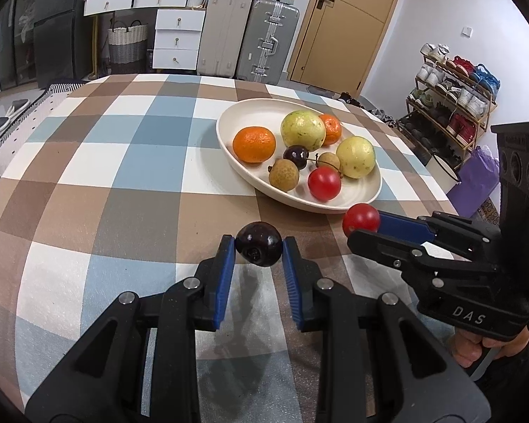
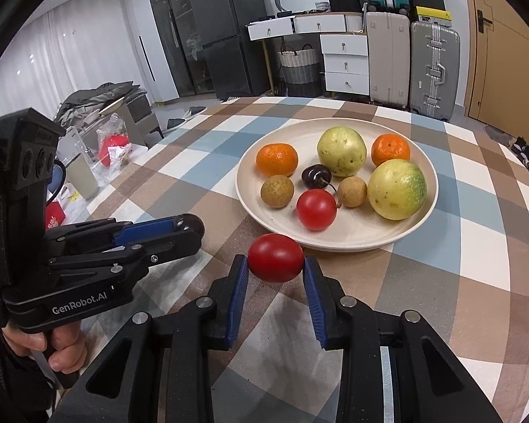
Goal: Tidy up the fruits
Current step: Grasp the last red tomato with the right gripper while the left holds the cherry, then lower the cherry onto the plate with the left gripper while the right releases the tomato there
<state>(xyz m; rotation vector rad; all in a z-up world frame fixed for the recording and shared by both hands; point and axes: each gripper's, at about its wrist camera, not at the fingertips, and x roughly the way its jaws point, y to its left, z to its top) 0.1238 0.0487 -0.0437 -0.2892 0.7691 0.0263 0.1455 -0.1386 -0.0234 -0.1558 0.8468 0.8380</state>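
Landmark: round cream plate [image 2: 419,225] on the checked brown, blue and white tablecloth [image 1: 123,176].

Count on the plate, eight pieces: two orange mandarins [image 2: 277,159] [image 2: 390,150], two yellow-green round guava-like fruits [image 2: 341,151] [image 2: 396,189], two tan rough-skinned longans [image 2: 277,191] [image 2: 351,191], one dark stemmed cherry [image 2: 315,176], one glossy red cherry tomato [image 2: 316,209].

Off the plate, two pieces, both gripped:
- second red cherry tomato [image 2: 275,258], just in front of the plate's near rim, not touching it. Sits between the blue pads of the right gripper [image 2: 275,268], one pad [image 2: 238,294] on each side, pressing on it. Jaws nearly closed, narrowed to the tomato's width.
- second dark cherry [image 1: 259,249], nearer the camera than the plate and left of the held tomato, well clear of the rim. Clamped at the fingertips of the left gripper [image 1: 259,253], jaws almost fully closed on it, blue pads [image 1: 225,275] touching both sides.

Whether either fruit still touches the cloth: cannot tell.

Both grippers side by side on the plate's near side, each with a hand [image 2: 53,345] on its handle.
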